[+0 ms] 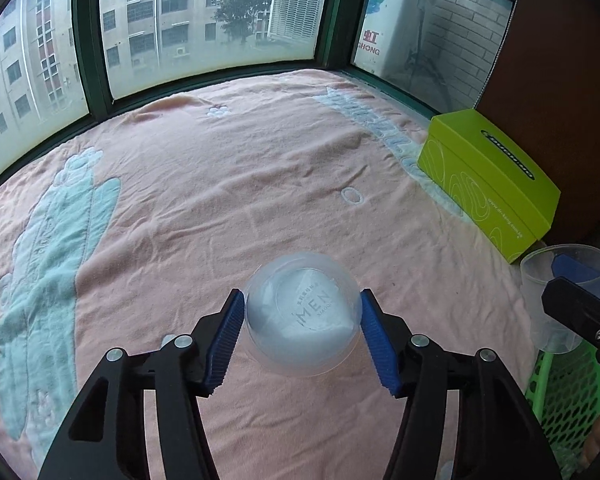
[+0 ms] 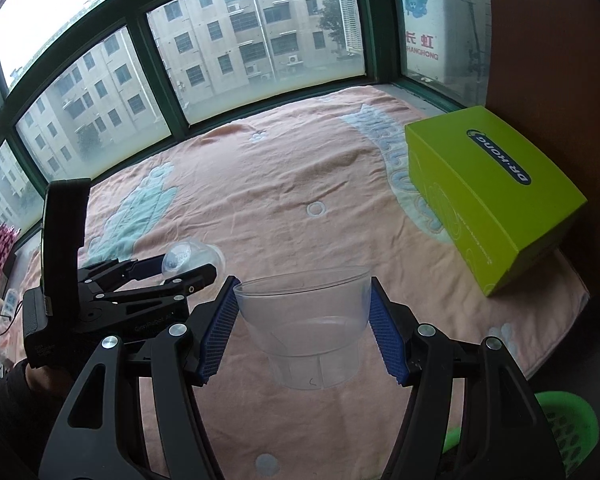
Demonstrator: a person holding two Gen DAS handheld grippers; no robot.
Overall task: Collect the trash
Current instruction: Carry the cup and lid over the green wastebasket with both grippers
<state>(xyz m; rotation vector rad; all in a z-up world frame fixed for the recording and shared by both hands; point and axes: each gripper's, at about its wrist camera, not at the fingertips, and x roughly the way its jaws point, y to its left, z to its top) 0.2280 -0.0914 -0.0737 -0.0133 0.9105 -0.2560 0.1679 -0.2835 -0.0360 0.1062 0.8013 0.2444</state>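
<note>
While both cups hang above the pink blanket [image 1: 260, 168], each should be carried level to the green perforated plastic basket [image 2: 568, 432], below and right of the right claw, and let go only once over it. On the left, the left gripper [image 1: 302, 332] pinches a clear plastic cup with a printed base [image 1: 302, 312], pads pressing its sides at about half spread. The right gripper [image 2: 304, 328] clamps a wide clear plastic cup [image 2: 304, 320] upright, pads against its walls.
</note>
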